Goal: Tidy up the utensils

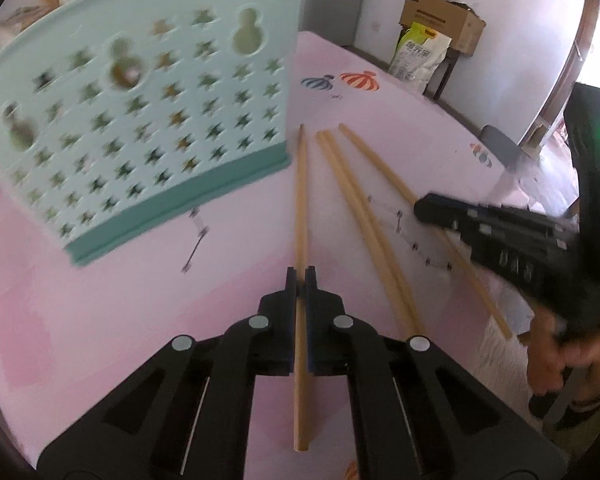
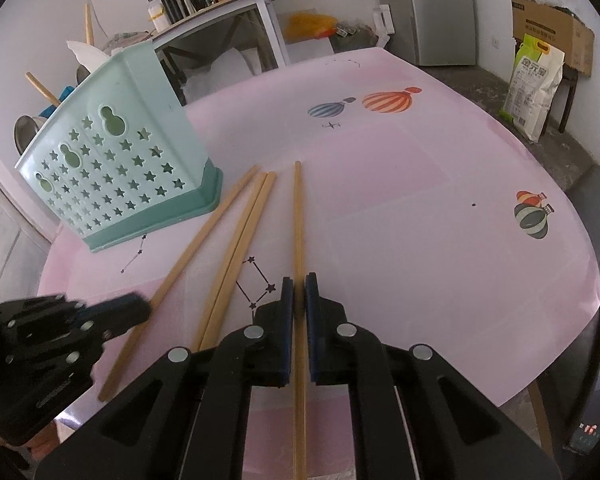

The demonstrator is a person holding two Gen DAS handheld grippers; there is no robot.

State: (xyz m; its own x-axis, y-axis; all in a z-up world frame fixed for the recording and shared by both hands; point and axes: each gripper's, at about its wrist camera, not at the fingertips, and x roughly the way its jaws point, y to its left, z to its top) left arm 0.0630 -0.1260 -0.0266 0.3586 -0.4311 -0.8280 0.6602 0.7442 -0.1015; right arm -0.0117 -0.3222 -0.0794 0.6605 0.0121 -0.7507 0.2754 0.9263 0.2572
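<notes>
Wooden chopsticks, four of them, plain, pale tan and slender, lie fanned on a worktop under a smooth pink cover printed with striped balloons and star charts. Their long axes all run away from the person, the far tips converging toward the holder and the near ends spreading apart.

Left gripper has its black jaws, faced with blue pads, drawn together on the left chopstick, well toward its near end. That stick runs straight along the gripper's axis, with its far tip just beside the holder's darker base.

Right gripper is likewise clamped on the right chopstick, which points straight ahead along the fingers. Whether either stick is clear of the cover or touching it cannot be told.

Between the two held sticks the middle pair lies side by side and touching along most of its length, flat on the cover and angled like its neighbours.

Mint-green plastic forms the holder: a box with a darker teal base, its wall pierced by rows of star holes and three gourd-shaped cutouts. It stands at the far left of the sticks. A steel spoon and more wooden sticks rise from its top.
</notes>
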